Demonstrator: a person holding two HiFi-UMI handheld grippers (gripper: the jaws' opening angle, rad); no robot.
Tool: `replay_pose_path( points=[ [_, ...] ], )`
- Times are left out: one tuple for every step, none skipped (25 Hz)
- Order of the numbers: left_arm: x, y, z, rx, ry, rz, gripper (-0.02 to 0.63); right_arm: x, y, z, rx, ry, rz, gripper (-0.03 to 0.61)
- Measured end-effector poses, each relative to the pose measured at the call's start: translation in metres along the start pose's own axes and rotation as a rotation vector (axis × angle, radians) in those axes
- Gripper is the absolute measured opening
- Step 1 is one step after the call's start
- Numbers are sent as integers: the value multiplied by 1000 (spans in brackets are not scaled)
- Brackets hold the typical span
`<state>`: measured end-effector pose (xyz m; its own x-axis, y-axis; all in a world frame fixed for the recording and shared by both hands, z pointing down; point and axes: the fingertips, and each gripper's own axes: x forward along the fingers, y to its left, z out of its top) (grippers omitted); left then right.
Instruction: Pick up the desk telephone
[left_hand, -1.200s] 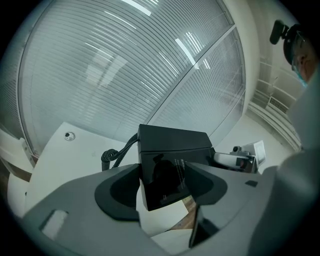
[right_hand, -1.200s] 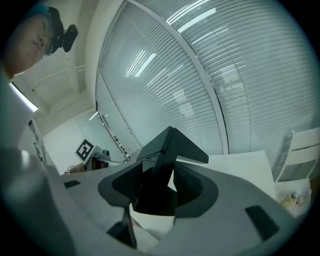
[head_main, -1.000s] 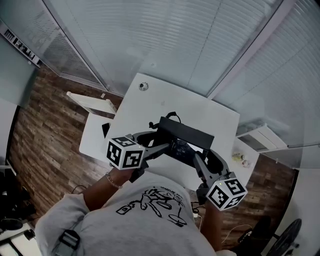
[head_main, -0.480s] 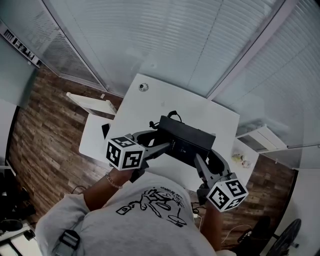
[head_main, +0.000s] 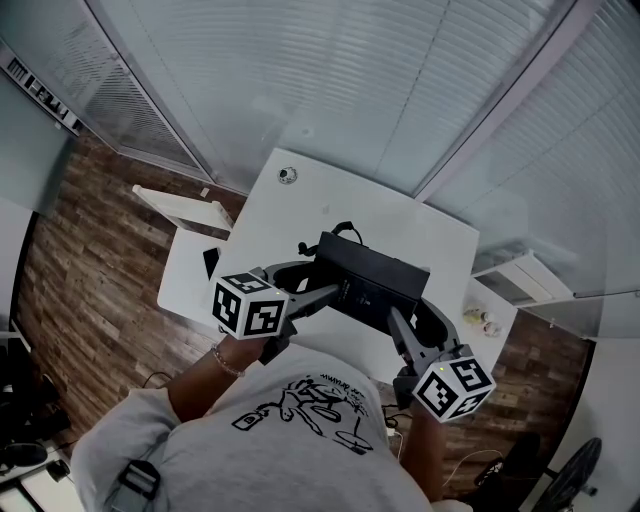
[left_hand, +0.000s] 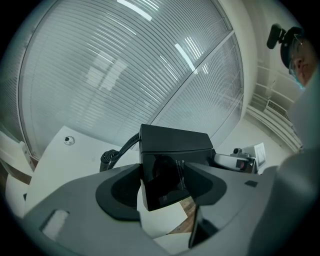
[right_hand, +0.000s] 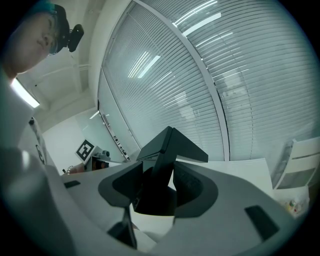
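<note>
The black desk telephone (head_main: 372, 276) hangs tilted over the near part of the white table (head_main: 300, 215), held from both sides. My left gripper (head_main: 322, 292) is shut on its left end, and in the left gripper view the pads press the phone (left_hand: 172, 152) from both sides. My right gripper (head_main: 398, 322) is shut on the right end; in the right gripper view the phone (right_hand: 162, 155) stands edge-up between the jaws. A coiled black cord (left_hand: 114, 155) trails from the phone's back toward the table.
A small round disc (head_main: 288, 175) lies at the table's far corner. White shelf units stand at the left (head_main: 185, 205) and right (head_main: 525, 275), with small bottles (head_main: 480, 318) on the right one. Window blinds rise behind the table, and wooden floor surrounds it.
Both grippers keep their places. The phone's near side has tipped slightly, so its keypad face shows less than a second ago.
</note>
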<state>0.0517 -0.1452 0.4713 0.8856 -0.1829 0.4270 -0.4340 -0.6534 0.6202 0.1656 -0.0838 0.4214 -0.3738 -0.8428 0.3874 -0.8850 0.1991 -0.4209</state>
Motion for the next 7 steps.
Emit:
replay_pose_path(
  points=[
    [0,0,0,-1,0,0,267,0,0,0,0,-1,1,181],
    [0,-1,0,-2,-1,-1,267,-1,0,1,-1,-2,1,181],
    [-1,-1,1,-3,-2,-1,267,-1,1,1,-1,-2,1,181],
    [-1,-1,1,-4,-3,-2,267,0,1,2,-1,-2,0,181],
    [-1,0,2,-5,-3,-3,267,1,1,3,0,-2,-2,181],
    [-1,1,3,-6,-4,-3,267,2,2,4,0,0,-4,181],
    [-1,2,4,-7,-5,-4,267,2,2,5,0,1,-6,181]
  ],
)
